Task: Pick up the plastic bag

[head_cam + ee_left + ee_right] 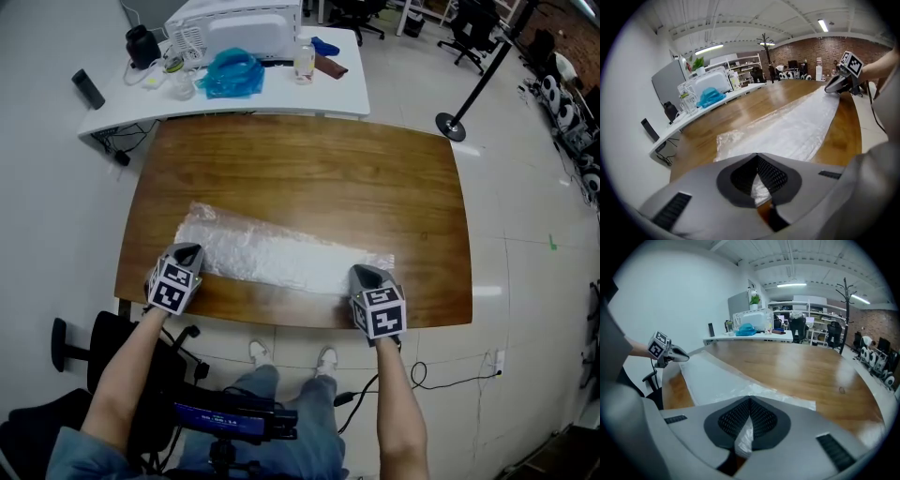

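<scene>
A long clear plastic bag (281, 253) lies flat on the brown wooden table (309, 169), near its front edge. My left gripper (190, 251) is at the bag's left end. In the left gripper view its jaws (757, 155) meet at the tips with a fold of plastic between the pads. My right gripper (364, 274) is at the bag's right end, shut, with bunched plastic (743, 439) pinched between its pads. Each gripper view shows the bag (797, 126) (708, 376) stretching across to the other gripper (834, 86) (682, 356).
Behind the table stands a white desk (347, 94) with a printer (239, 28), a blue bag (230, 75) and a bottle (304, 61). A black stanchion base (451, 127) sits on the floor at the far right. A black chair (84, 352) is by my left leg.
</scene>
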`<state>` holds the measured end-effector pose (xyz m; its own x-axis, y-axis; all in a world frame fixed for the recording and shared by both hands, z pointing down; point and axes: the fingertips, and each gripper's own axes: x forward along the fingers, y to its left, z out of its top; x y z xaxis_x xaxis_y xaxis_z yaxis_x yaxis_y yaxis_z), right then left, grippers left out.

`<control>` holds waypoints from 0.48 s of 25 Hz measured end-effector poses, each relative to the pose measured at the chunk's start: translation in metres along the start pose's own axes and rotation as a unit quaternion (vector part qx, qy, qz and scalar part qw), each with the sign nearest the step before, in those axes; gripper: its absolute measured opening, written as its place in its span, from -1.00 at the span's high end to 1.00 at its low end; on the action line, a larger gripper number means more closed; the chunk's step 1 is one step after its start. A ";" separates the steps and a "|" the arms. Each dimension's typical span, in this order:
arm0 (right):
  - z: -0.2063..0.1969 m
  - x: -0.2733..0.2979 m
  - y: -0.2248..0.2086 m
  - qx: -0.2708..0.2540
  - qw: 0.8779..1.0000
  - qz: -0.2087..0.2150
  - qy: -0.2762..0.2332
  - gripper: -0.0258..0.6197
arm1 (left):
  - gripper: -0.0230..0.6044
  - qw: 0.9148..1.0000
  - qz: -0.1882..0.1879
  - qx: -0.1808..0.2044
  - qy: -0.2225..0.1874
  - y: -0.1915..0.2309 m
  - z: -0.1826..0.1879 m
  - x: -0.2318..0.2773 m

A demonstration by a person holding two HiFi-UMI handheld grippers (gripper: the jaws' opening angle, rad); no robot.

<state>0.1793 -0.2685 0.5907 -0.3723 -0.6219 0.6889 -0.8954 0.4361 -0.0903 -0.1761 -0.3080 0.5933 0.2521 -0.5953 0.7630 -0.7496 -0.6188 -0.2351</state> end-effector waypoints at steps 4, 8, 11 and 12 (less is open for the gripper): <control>-0.011 0.006 -0.004 -0.005 1.000 0.000 0.023 0.91 | 0.89 0.999 -0.021 0.011 0.024 -0.009 -0.018 0.005; -0.012 0.009 -0.009 -0.010 1.000 0.006 0.025 0.91 | 0.89 0.999 -0.024 0.007 0.026 -0.017 -0.021 -0.002; -0.007 0.014 -0.013 -0.009 1.000 0.012 0.027 0.90 | 0.89 0.999 -0.029 -0.005 0.029 -0.020 -0.025 -0.005; -0.006 0.015 -0.014 -0.009 0.999 0.013 0.028 0.90 | 0.89 0.999 -0.030 -0.008 0.029 -0.022 -0.026 -0.006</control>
<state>0.1874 -0.2802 0.6067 -0.3813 -0.5719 0.7263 -0.8807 0.4636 -0.0973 -0.1772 -0.2779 0.6096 0.2613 -0.5270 0.8087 -0.7443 -0.6435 -0.1788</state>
